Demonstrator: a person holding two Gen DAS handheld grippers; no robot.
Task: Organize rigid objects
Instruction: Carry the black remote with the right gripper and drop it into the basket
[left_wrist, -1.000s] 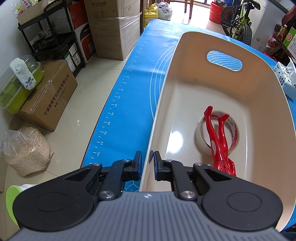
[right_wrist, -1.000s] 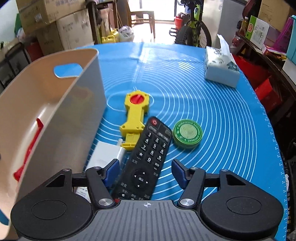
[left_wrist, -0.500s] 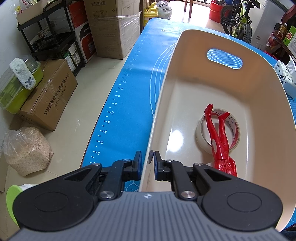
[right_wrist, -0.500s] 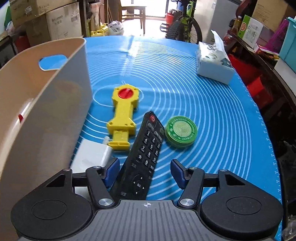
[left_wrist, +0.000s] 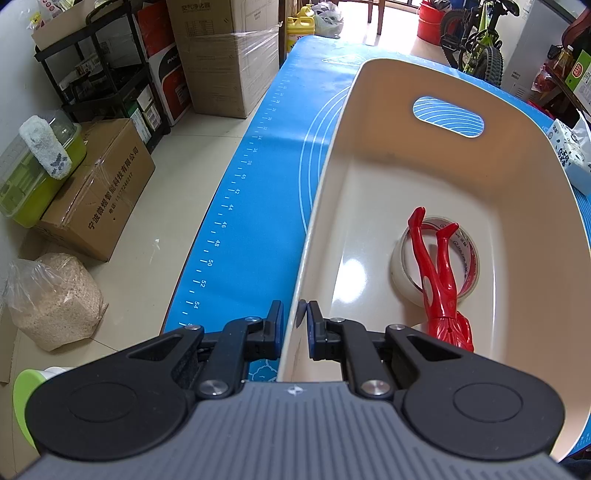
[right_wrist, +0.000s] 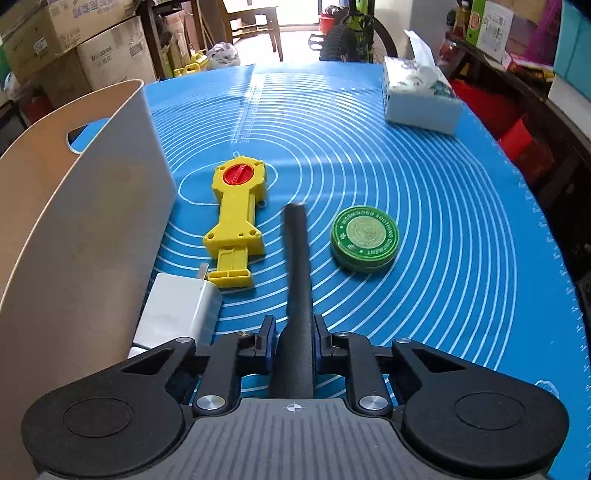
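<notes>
On the blue mat (right_wrist: 424, 177), the cream bin (left_wrist: 461, 177) stands along the left edge; its interior shows only in the left wrist view, holding a tape roll (left_wrist: 402, 273) with a red figure (left_wrist: 439, 280) lying across it. The left gripper (left_wrist: 293, 325) pinches the bin's near rim. The right wrist view alone shows the loose items: tissue box (right_wrist: 417, 99) far right, yellow tool (right_wrist: 236, 218) and white charger (right_wrist: 177, 314) just beside the bin's outer wall, green tin (right_wrist: 364, 238) apart in open mat. The right gripper (right_wrist: 293, 343) is closing on the black remote (right_wrist: 297, 266), turned edge-up between its pads.
</notes>
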